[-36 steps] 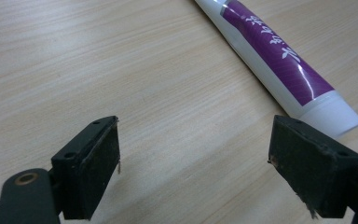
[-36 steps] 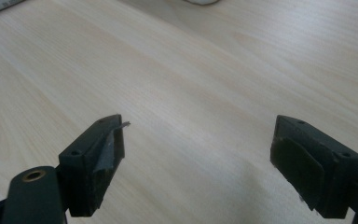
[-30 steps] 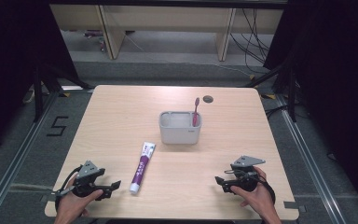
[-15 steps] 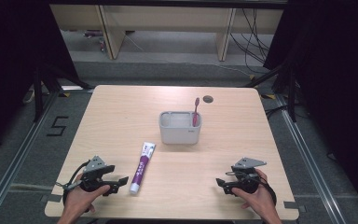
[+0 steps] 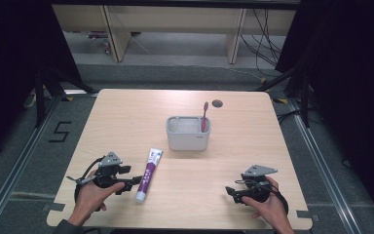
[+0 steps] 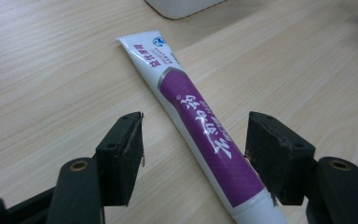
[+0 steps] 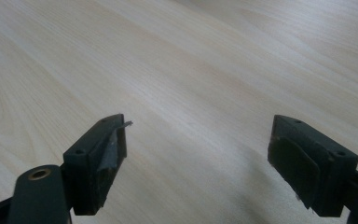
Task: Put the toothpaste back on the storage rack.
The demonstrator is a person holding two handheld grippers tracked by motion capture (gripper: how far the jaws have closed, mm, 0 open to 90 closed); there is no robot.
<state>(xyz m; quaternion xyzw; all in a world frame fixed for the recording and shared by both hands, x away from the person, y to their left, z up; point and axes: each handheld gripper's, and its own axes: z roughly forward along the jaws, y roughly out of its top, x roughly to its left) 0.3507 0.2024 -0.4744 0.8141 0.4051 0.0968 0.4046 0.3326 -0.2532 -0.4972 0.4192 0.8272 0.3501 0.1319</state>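
Wooden table (image 5: 126, 122): toothpaste tube (image 6: 200, 126) between left tongs (image 6: 193, 149).

A white and purple toothpaste tube (image 5: 147, 174) lies flat on the light wooden worktop (image 5: 126, 117), its crimped end pointing toward the far side and its cap end toward the near edge, slightly angled.

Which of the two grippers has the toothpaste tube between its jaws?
The left gripper: its jaws, just closing, straddle the purple-and-white toothpaste tube without pressing it. The right gripper has bare table between its jaws.
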